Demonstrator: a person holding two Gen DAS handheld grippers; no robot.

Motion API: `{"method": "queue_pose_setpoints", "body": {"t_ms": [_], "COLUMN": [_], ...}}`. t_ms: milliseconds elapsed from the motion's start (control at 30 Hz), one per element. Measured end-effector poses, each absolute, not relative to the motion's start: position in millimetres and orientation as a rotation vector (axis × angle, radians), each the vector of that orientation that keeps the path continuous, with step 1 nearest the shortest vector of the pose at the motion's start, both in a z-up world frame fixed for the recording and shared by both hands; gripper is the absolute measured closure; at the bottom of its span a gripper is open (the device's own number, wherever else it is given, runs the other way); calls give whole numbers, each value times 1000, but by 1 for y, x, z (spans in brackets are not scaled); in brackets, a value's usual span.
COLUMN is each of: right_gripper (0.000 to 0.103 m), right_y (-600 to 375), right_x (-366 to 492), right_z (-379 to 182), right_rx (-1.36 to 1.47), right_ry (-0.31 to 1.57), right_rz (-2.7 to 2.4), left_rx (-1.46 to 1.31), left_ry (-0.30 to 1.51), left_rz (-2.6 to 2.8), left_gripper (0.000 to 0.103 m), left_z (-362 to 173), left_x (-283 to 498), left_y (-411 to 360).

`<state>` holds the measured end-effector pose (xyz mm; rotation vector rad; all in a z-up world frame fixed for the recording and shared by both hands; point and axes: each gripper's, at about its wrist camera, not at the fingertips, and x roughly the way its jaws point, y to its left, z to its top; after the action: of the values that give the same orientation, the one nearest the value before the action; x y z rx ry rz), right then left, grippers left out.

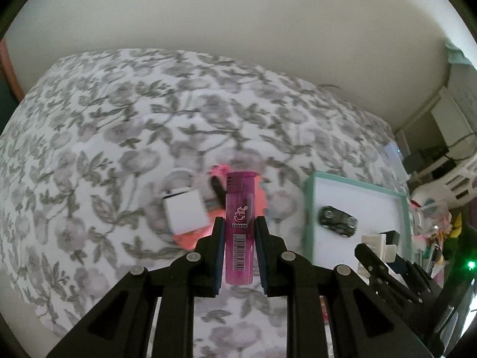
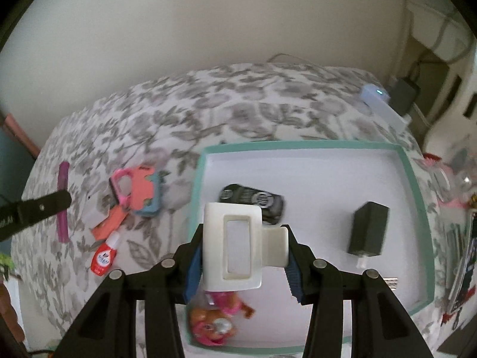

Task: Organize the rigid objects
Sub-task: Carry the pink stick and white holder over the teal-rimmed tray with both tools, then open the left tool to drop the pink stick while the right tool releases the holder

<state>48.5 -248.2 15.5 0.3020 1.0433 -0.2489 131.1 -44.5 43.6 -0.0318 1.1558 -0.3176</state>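
The floral bed [image 2: 143,113] carries your teal-rimmed box [image 2: 413,179], already holding a toy car [image 2: 253,200], a black charger [image 2: 368,229] and a doll [image 2: 214,322]. Your right gripper [image 2: 243,256] clamps a white hair clip [image 2: 232,244] above the box, held off-centre; it could twist out and land on the car. Your left gripper [image 1: 238,232] pinches the pink lighter [image 1: 240,226] by its smooth sides, well left of the box; a jolt could slide it out.
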Motion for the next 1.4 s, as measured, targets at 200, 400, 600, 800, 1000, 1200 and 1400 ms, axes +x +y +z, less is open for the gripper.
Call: {"method": "queue_pose_setpoints", "body": {"t_ms": [200, 400, 600, 800, 1000, 1200, 1400], "right_gripper": [54, 53, 54, 53, 53, 53, 53], "right_y": [-284, -333, -371, -386, -388, -387, -387], "right_x": [36, 15, -2, -5, -2, -2, -3], "right_z": [18, 14, -2, -18, -29, -33, -34], "right_rx": [353, 406, 438, 438, 418, 412, 411], "right_ry": [1022, 1009, 1034, 1069, 1101, 1114, 1119], "right_rz": [-315, -460, -551, -577, -578, -575, -577], "left_rx": [33, 123, 159, 147, 155, 170, 168], "left_ry": [1137, 1134, 1170, 1206, 1221, 1234, 1242], "left_rz": [-396, -479, -523, -545, -537, -521, -514], "left_gripper": [83, 83, 83, 83, 82, 82, 82], "left_z": [47, 36, 15, -3, -14, -20, -20], "left_x": [115, 98, 91, 89, 87, 88, 91], "left_y": [-96, -149, -181, -195, -204, -205, -201]}}
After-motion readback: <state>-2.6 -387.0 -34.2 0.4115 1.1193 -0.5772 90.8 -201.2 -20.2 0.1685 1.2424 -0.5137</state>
